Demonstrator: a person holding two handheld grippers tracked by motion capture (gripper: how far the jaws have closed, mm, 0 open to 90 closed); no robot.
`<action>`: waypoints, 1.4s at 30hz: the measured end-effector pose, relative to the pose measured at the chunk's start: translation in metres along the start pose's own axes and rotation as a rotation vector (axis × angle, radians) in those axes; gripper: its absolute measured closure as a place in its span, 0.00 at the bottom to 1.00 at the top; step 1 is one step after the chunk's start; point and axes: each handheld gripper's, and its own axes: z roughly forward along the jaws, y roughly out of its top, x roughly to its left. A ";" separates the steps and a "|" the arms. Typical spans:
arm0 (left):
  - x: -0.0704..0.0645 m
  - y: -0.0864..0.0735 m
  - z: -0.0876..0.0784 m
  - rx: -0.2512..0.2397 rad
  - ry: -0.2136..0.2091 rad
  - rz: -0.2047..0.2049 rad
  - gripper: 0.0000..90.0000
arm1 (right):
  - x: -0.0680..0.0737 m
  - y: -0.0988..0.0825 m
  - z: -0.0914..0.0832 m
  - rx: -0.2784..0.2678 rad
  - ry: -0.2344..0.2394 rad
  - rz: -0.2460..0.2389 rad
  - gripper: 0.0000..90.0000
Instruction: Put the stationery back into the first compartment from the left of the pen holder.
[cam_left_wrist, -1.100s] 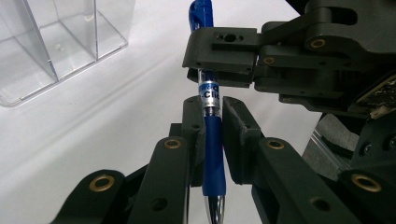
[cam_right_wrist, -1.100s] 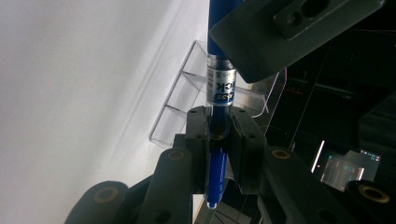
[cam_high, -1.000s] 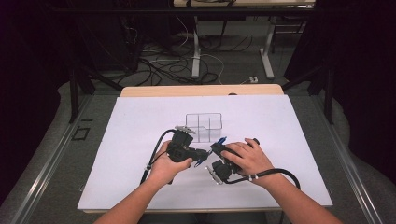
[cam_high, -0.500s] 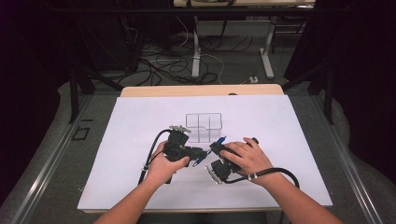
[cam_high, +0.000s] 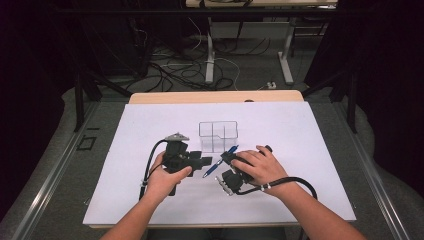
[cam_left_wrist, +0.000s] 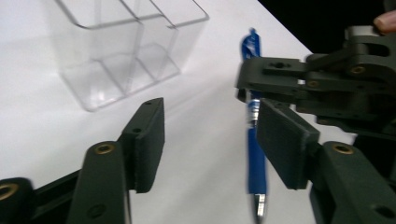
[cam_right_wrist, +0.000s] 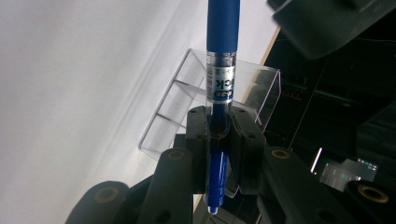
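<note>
One smooth blue pen, seemingly plastic, cylindrical.

Legible marking occurs on one item: the blue pen. In the right gripper view, the clear section of its barrel carries a blue printed label with white letters reading "CK", the end of a longer word whose start is cut off at the barrel's edge. Smaller print beside it is too fine to read. In the left gripper view the print is blurred.
</note>
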 end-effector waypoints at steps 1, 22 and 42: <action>0.002 -0.001 -0.002 -0.009 0.015 0.004 0.45 | 0.000 0.000 0.000 -0.002 -0.002 0.002 0.88; 0.052 -0.030 -0.032 -0.069 0.232 -0.004 0.27 | -0.025 -0.001 0.004 -0.051 -0.070 0.109 0.88; 0.076 -0.041 -0.042 -0.115 0.273 -0.080 0.12 | -0.057 -0.006 0.028 -0.154 -0.101 0.376 0.88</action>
